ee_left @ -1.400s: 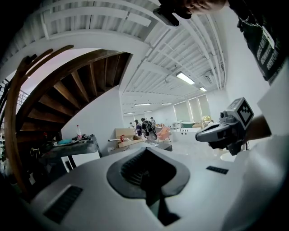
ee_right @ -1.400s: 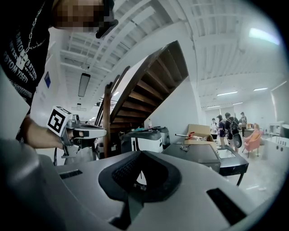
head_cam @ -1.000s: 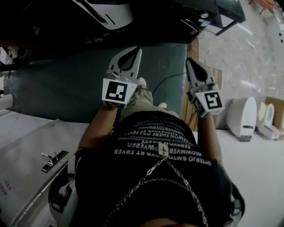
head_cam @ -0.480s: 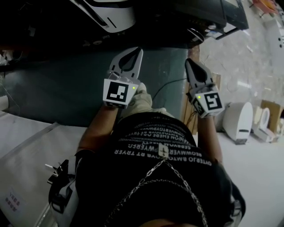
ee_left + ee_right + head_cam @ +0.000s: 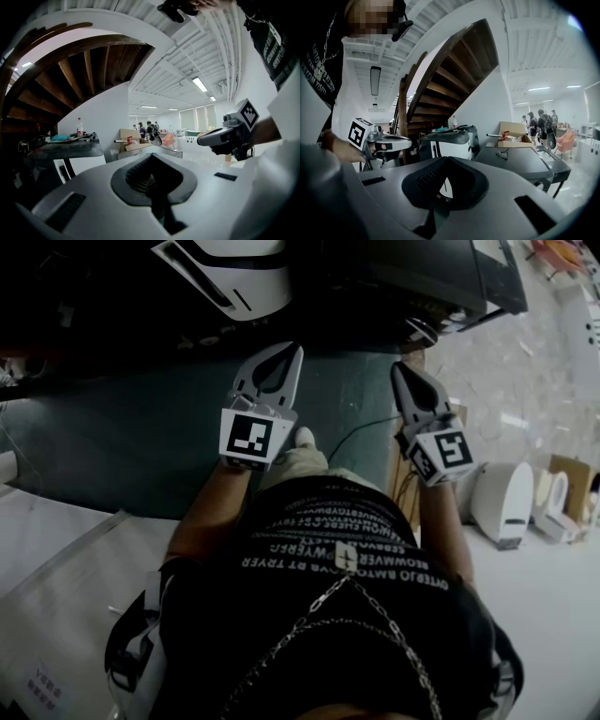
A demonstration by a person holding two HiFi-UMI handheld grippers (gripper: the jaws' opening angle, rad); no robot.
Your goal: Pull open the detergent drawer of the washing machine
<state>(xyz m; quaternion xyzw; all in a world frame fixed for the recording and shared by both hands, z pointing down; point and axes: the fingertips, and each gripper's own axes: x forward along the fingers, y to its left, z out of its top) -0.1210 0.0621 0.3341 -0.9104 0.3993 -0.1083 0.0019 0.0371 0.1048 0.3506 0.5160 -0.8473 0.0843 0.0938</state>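
A white appliance (image 5: pixel 239 268) with a dark top stands ahead at the upper edge of the head view. The right gripper view shows it as a white-fronted machine (image 5: pixel 450 144) under the stairs. I cannot make out a detergent drawer on it. My left gripper (image 5: pixel 296 352) is shut and empty, held level in front of me. My right gripper (image 5: pixel 397 369) is also shut with nothing in it, level with the left one. Each shows in the other's view: the right gripper (image 5: pixel 202 139) and the left gripper (image 5: pixel 407 139). Both are well short of the machine.
A dark table (image 5: pixel 525 161) with a cable on it stands right of the machine, a cardboard box (image 5: pixel 511 129) behind it. Wooden stairs (image 5: pixel 440 89) rise overhead. White fixtures (image 5: pixel 502 498) sit on the floor to my right. People (image 5: pixel 541 123) stand far back.
Both grippers have travelled forward together toward the white appliance, which now looks larger at the top. The floor and the metal plate at lower left have slid back. The jaws stayed shut.
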